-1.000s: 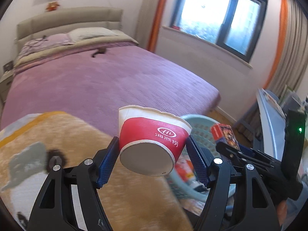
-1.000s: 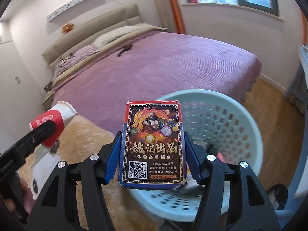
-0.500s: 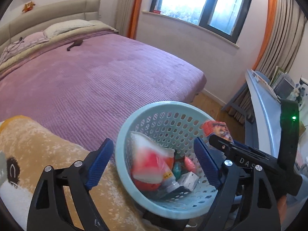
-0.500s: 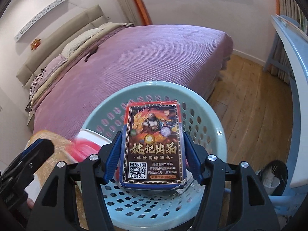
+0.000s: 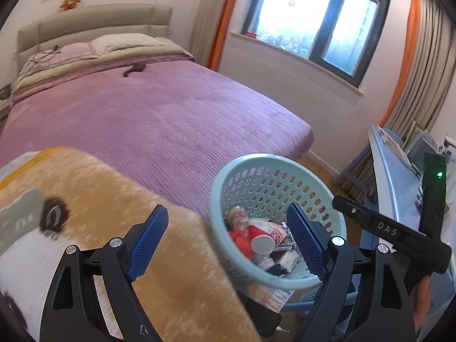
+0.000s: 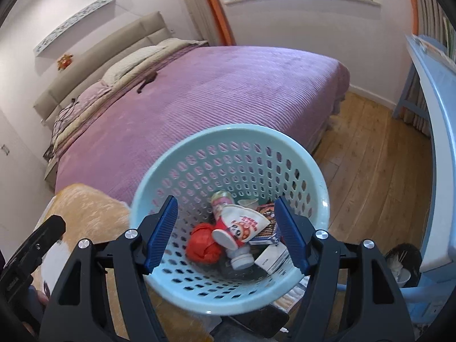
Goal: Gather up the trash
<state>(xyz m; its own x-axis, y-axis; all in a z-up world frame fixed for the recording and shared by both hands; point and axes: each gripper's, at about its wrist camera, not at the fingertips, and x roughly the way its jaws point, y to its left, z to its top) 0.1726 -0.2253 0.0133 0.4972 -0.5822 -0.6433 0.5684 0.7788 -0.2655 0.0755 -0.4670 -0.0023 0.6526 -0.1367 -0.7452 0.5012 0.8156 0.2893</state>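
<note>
A pale blue perforated basket (image 5: 256, 160) (image 6: 228, 128) stands by the foot of the bed and holds several pieces of trash. The red and white paper cup (image 5: 260, 236) (image 6: 242, 225) lies on its side inside it. The dark card box (image 6: 266, 213) lies beside the cup, at the right of the pile. My left gripper (image 5: 228, 242) is open and empty, over the blanket edge and the basket's left rim. Above the basket, my right gripper (image 6: 225, 232) has its jaws opening with nothing between them. Each gripper shows at the edge of the other's view.
A purple bed (image 5: 159, 119) fills the left and the back. An orange and white plush blanket (image 5: 99, 199) lies near the left gripper. A blue desk (image 6: 433, 91) runs along the right, with a small dark bin (image 6: 401, 259) under it. Wooden floor (image 6: 370, 165) lies between them.
The left gripper let go of the paper cup, which now lies in the basket. The right gripper released the card box into the basket and moved over it. Both sets of jaws widened.
</note>
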